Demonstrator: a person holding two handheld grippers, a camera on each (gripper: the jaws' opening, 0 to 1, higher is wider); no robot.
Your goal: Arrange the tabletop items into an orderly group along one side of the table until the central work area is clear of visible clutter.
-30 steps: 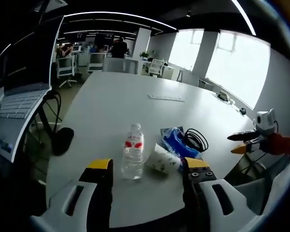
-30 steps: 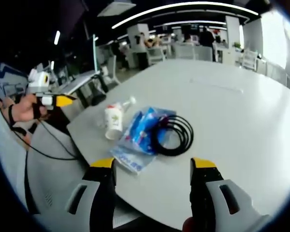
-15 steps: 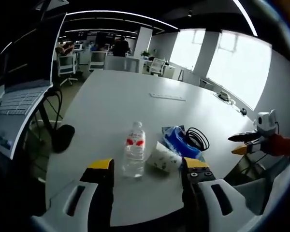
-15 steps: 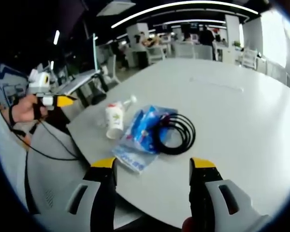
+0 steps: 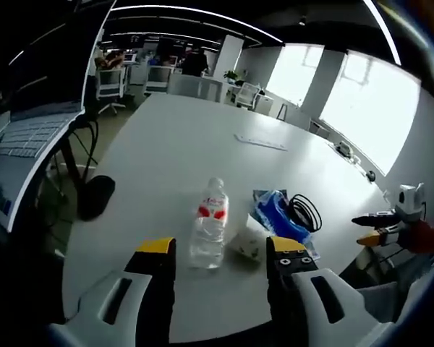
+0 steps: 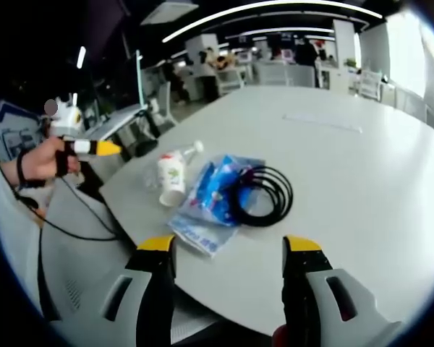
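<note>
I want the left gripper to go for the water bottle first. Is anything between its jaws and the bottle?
Nothing visible is. In the left gripper view the water bottle stands upright just ahead of the open left gripper, with bare table between. The paper cup lies on its side close beside the bottle, nearer the right jaw, so it might get nudged.

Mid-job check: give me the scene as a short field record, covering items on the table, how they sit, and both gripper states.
table: large white table, items clustered near one edge
water bottle: clear water bottle with red label, upright in the left gripper view
paper cup: paper cup lying on its side beside the bottle
blue packet: blue packet lying flat, next to the cup
cable: coiled black cable partly over the packet
left gripper: left gripper open, holding nothing
right gripper: right gripper open, holding nothing
</note>
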